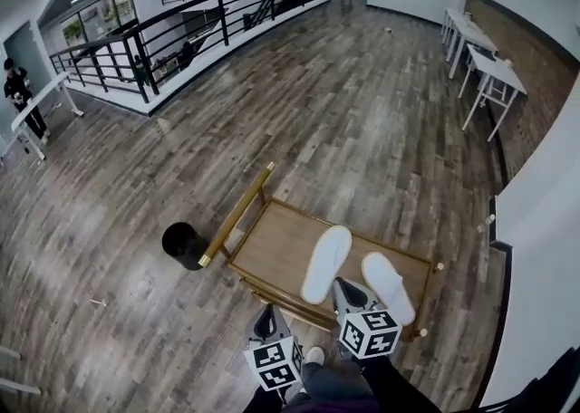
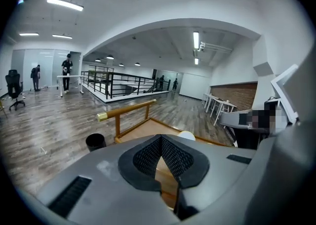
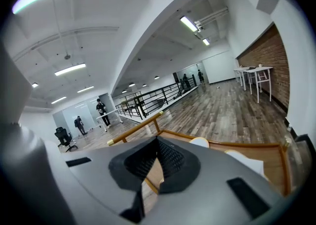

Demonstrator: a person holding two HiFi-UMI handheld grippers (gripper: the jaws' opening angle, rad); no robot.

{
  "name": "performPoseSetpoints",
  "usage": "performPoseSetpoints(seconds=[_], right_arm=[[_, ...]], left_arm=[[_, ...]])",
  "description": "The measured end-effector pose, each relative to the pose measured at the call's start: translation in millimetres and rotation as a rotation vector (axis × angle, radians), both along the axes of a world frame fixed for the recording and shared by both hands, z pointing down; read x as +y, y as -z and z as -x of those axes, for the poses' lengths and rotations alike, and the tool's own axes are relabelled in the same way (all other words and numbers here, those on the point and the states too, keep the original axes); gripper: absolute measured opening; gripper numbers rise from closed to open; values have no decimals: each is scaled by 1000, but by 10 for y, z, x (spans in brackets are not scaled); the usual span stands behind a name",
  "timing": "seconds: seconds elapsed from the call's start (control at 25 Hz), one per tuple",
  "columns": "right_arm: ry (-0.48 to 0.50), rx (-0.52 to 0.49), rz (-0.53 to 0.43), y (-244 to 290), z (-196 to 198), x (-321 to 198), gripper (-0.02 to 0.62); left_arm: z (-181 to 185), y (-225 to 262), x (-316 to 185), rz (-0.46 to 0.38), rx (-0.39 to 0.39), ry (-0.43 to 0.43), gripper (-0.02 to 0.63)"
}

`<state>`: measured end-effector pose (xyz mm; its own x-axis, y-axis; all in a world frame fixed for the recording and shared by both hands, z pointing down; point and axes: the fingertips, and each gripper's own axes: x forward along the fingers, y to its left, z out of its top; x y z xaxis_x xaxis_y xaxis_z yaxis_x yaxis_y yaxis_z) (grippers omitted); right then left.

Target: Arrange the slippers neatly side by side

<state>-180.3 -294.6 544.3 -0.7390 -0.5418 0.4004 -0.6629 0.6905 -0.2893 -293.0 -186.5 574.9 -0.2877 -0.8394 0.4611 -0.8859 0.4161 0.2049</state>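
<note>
Two white slippers on wooden cart (image 1: 272, 253): left slipper (image 1: 326, 264) mid-deck, right slipper (image 1: 388, 286) at its 4 o'clock, apart, not parallel. Left gripper (image 1: 266, 319) and right gripper (image 1: 343, 291) sit at the cart's 6 o'clock edge. Both sets of fingers are pressed together, holding nothing.

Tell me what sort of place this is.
Probably the upper floor of an open-plan office or studio: a wide wood-plank floor, a black railing around an open drop, and white desks lined up along a brick wall.
</note>
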Motion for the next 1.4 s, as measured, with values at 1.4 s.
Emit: performPoseSetpoints(seconds=[1.4], right_arm=[[-686, 70, 65, -282, -1136, -874, -2]], left_arm=[[-592, -76, -1932, 11, 16, -681, 0]])
